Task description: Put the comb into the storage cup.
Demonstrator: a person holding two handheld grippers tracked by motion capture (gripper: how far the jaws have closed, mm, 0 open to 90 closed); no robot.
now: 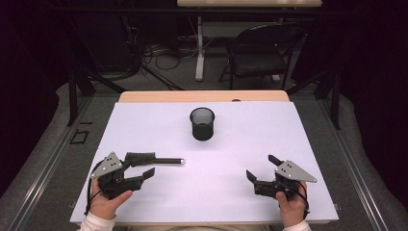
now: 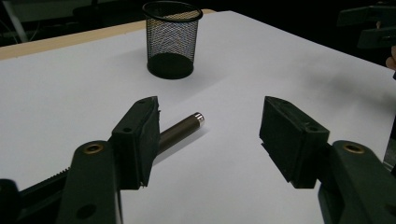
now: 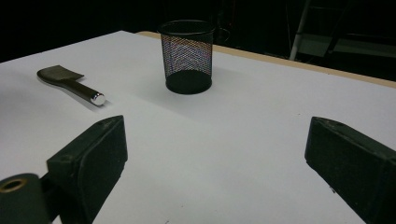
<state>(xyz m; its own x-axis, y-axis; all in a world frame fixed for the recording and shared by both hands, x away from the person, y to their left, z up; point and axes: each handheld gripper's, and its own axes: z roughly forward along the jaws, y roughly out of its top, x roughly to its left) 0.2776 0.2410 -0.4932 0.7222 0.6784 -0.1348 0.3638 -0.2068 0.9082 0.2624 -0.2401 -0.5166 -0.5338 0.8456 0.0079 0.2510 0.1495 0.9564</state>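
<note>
A dark slim pen with a silver tip (image 1: 168, 161) lies on the white tabletop (image 1: 231, 144), left of centre. My left gripper (image 1: 151, 164) stands open around its near end. In the left gripper view the pen (image 2: 181, 130) runs out from behind the left jaw, and the other jaw stands well clear of it, with the left gripper (image 2: 210, 106) low over the table. A black mesh cup (image 1: 202, 123) stands upright at the middle back; it is also in the left gripper view (image 2: 172, 39). My right gripper (image 1: 261, 166) is open and empty at the front right (image 3: 217, 135). From there the cup (image 3: 187, 56) and the pen (image 3: 86, 93) lie ahead.
The table's wooden far edge (image 1: 202, 96) runs behind the cup. Beyond it on the floor are a black folding chair (image 1: 260, 53), a white table leg (image 1: 199, 48) and loose cables (image 1: 159, 53). A person's hands hold both grippers at the near edge.
</note>
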